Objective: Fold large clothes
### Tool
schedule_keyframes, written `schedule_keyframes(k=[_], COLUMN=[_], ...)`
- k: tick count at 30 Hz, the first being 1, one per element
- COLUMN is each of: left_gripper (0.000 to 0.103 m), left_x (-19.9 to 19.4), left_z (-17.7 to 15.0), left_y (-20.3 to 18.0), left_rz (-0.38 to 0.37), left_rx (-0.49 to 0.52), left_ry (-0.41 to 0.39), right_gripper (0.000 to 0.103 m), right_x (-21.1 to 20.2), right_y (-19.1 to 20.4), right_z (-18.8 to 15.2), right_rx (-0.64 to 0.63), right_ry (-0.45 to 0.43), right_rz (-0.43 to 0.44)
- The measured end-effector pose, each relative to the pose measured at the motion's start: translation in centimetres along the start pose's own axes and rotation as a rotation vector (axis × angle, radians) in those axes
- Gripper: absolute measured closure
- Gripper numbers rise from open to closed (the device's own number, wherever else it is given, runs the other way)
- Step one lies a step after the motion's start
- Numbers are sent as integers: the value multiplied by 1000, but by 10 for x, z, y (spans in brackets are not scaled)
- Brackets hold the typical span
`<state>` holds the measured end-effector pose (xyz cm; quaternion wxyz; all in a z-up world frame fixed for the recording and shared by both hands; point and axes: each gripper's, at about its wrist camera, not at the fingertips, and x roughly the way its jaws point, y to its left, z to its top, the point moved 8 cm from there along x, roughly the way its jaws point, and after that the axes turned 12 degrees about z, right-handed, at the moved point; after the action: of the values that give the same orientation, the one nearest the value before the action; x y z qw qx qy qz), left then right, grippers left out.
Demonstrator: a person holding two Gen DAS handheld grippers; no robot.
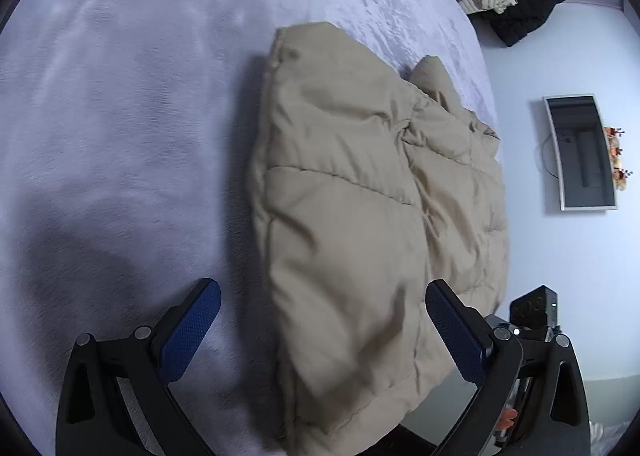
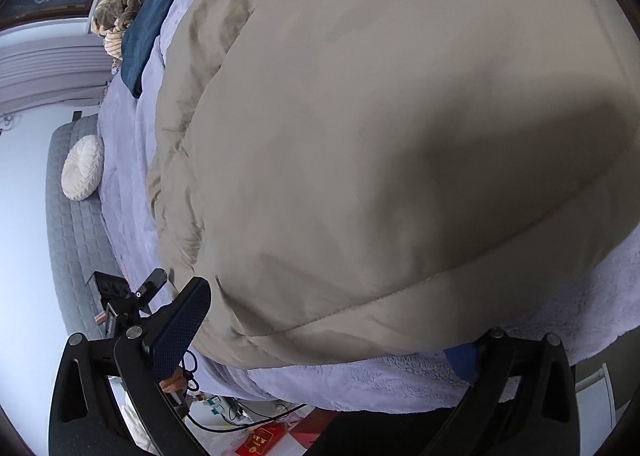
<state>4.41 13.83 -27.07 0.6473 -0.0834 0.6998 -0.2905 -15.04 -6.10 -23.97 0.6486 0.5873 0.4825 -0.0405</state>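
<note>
Left wrist view: I hold my left gripper (image 1: 323, 310) spread wide above the near end of a folded beige puffer jacket (image 1: 360, 192) lying on a lilac blanket (image 1: 120, 116).

Its two blue-padded fingers (image 1: 192, 330) stand well apart and grip nothing; whether they touch the fabric I cannot tell. The jacket lies near the blanket's right edge, quilted panels upward, with a crumpled part at its far right. Beyond the bed, dark and pale clothes (image 1: 516, 4) are heaped by the wall. In the right wrist view the jacket (image 2: 400, 136) fills most of the picture; my right gripper (image 2: 320, 336) has its left finger (image 2: 180, 328) beside the jacket's edge, its right finger mostly hidden under the jacket's hem, jaws wide apart around that near edge. Folded jeans (image 2: 152, 20) lie at the far end of the blanket (image 2: 360, 380).
</note>
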Motion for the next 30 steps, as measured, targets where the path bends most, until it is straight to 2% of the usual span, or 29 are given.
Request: schedule_keyframes(k=[5,8,12,14,17,24,27,30], left_gripper=[0,1,4,41,61,63,63,63], left_x=[24,38,51,53,45,31,30,29], left_z=[10,8,1,-4,-7,-13,-14,-15], left_y=[-30,-42,-57,-62,-70,-89,-93,-95], left_rz=[-119,-176,-120,-69,-17,182,225,240], left_rx=[64,88,184,231,282,376,395,397], left_ry=[62,133,172,173,134,54,43,44], right_gripper=[0,0,0,0,0,0,0,0], right_x=[4,5,6,7,9,14,5,-18], right_y=[-1,0,-2,-3,-4,-5,-1,10], right_z=[1,2,2,2,4,7,3,-2], right_rx=[-4,-3,-1,0,2,18,-18,-107], right_ry=[8,12,12,13,18,45,88,121], right_rz=[-9,-15,-17,-20,-26,-33,-67,-107])
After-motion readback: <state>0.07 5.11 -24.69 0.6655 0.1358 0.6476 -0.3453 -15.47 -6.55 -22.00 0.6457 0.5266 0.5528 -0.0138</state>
